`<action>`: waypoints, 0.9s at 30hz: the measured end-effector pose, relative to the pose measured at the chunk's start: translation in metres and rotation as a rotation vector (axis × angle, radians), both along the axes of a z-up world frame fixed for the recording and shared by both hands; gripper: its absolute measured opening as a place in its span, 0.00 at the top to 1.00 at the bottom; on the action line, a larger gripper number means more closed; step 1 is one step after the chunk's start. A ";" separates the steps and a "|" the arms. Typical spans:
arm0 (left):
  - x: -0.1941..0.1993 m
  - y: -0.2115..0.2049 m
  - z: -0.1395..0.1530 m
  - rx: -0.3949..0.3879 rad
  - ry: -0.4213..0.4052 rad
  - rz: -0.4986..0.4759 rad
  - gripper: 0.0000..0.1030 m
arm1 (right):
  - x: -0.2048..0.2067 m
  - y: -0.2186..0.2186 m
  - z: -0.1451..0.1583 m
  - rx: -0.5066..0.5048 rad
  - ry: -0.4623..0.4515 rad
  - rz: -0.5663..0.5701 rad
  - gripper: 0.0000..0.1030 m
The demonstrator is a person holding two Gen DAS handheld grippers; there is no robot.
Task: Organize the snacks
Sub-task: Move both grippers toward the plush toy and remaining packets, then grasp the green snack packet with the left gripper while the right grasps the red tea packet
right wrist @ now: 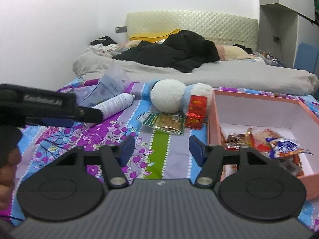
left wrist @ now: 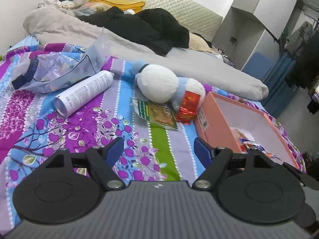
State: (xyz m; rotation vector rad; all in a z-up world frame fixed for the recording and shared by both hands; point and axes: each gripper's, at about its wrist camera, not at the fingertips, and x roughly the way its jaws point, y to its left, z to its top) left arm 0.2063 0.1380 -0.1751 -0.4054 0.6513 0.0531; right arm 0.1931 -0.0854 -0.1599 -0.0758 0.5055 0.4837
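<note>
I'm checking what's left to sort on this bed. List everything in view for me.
green snack packet: 1, green and gold, flat on the bedsheet
red snack packet: 1, red foil, leaning on the plush toy
pink box: 1, pink, right, holding several wrappers
plush toy: 1, white and blue, behind the packets
spray can: 1, white, lying left
plastic bag: 1, clear, far left
black clothing: 1 heap, black, on the grey duvet
left claw: open, empty
right claw: open, empty

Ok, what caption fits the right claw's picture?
Open right claw above the bedspread, facing a green snack packet beside the pink box.
</note>
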 end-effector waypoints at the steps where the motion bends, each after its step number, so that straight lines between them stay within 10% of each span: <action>1: 0.007 0.004 -0.006 -0.006 0.004 0.003 0.22 | 0.004 0.005 -0.003 -0.010 -0.006 0.004 0.40; 13: 0.103 0.060 -0.073 -0.188 0.019 0.050 0.23 | 0.079 0.052 -0.051 -0.092 -0.057 -0.112 0.40; 27: 0.189 0.085 -0.135 -0.365 0.042 0.030 0.54 | 0.181 0.092 -0.101 -0.176 -0.069 -0.276 0.56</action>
